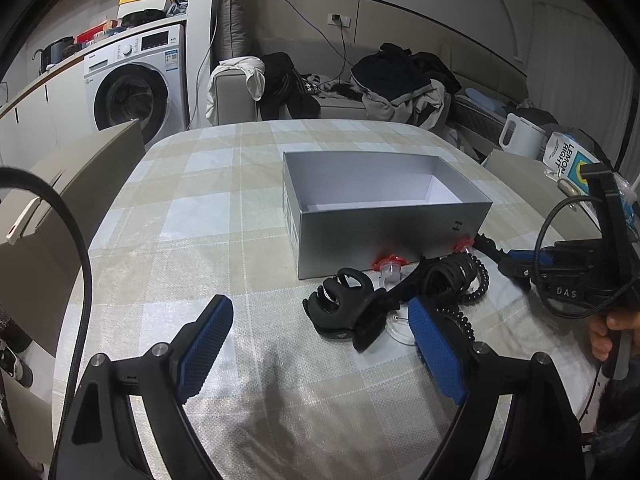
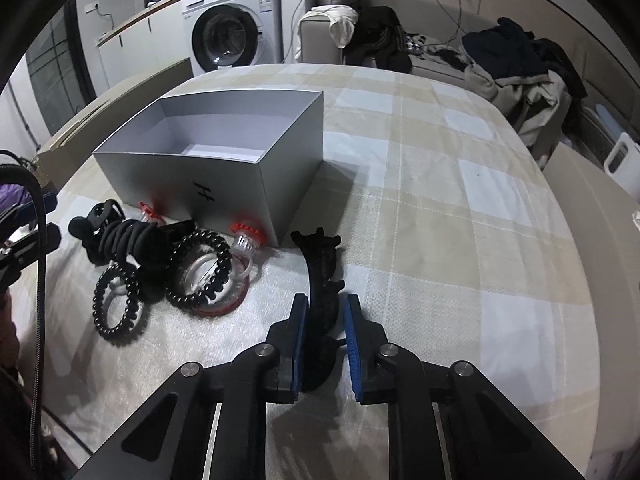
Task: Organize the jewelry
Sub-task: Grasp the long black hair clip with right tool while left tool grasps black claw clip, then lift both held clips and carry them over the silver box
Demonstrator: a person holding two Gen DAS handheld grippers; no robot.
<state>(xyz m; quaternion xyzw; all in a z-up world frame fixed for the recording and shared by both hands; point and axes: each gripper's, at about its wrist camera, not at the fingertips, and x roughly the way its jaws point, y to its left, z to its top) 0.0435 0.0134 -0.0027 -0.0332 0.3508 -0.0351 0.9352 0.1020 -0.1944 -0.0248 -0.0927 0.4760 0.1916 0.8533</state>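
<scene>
An open, empty silver box (image 1: 384, 220) (image 2: 224, 168) stands on the checked tablecloth. In front of it lies a heap of black hair things: a claw clip (image 1: 340, 304) (image 2: 100, 224), spiral hair ties (image 2: 200, 268) (image 1: 468, 280) and clear pieces with red caps (image 1: 390, 266) (image 2: 248, 236). My right gripper (image 2: 325, 316) is shut on a long black toothed hair clip (image 2: 324, 276) at the table surface, right of the box corner; it shows in the left wrist view (image 1: 500, 256). My left gripper (image 1: 320, 344) is open and empty, just short of the heap.
The table (image 2: 460, 208) has bare cloth right of the box. Beige chair backs (image 1: 60, 208) stand at the left and far right. A white jug (image 1: 520, 136) and a carton (image 1: 568, 160) stand at the right edge. Washing machine and cluttered sofa lie behind.
</scene>
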